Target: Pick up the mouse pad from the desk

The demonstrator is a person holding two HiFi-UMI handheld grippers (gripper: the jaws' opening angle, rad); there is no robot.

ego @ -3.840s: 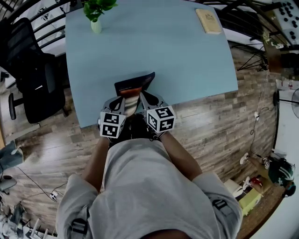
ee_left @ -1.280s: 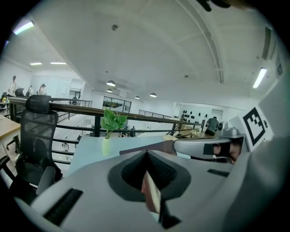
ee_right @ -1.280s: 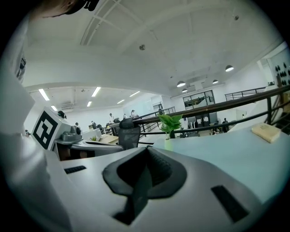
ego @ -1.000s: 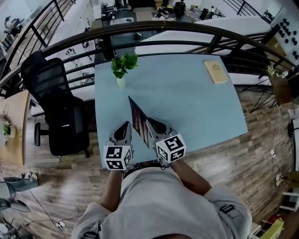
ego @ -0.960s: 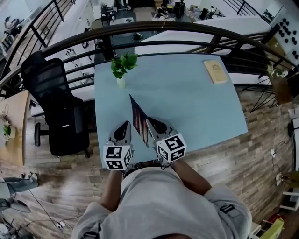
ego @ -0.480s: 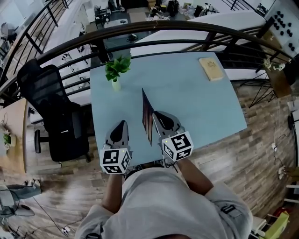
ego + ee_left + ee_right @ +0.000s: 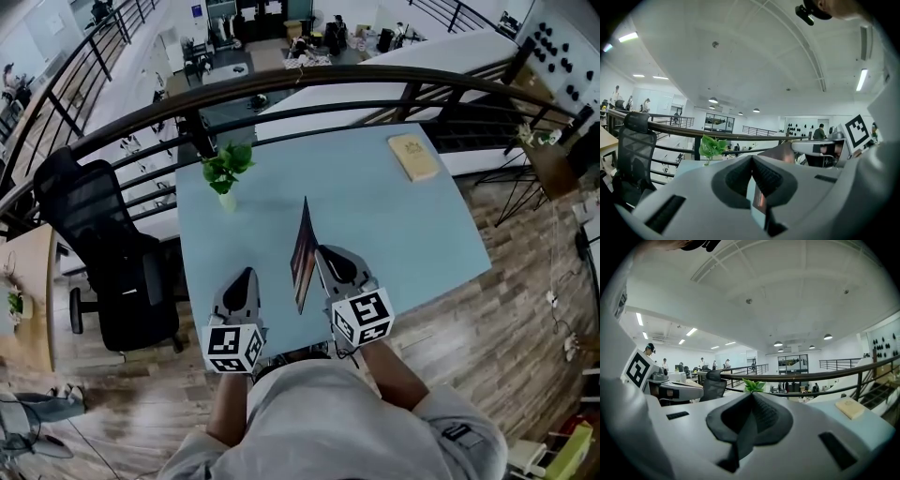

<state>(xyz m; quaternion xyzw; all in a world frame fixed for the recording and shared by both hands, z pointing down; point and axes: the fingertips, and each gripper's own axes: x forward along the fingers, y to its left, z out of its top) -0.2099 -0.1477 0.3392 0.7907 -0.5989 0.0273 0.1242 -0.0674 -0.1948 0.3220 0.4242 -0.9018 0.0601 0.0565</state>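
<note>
Desk [image 7: 375, 225]: plant [image 7: 225, 173] left, perhaps book [image 7: 413, 157] right

Right gripper [image 7: 751, 398] jaws pinch the dark mouse pad [image 7: 743, 440] edge-on.

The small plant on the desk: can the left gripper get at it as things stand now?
Probably yes. Bare desk lies between the left gripper and the plant; the mouse pad, held upright by the right gripper, stands off to the side.

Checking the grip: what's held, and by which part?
The right gripper pinches the mouse pad by its edge; the left gripper holds nothing.
</note>
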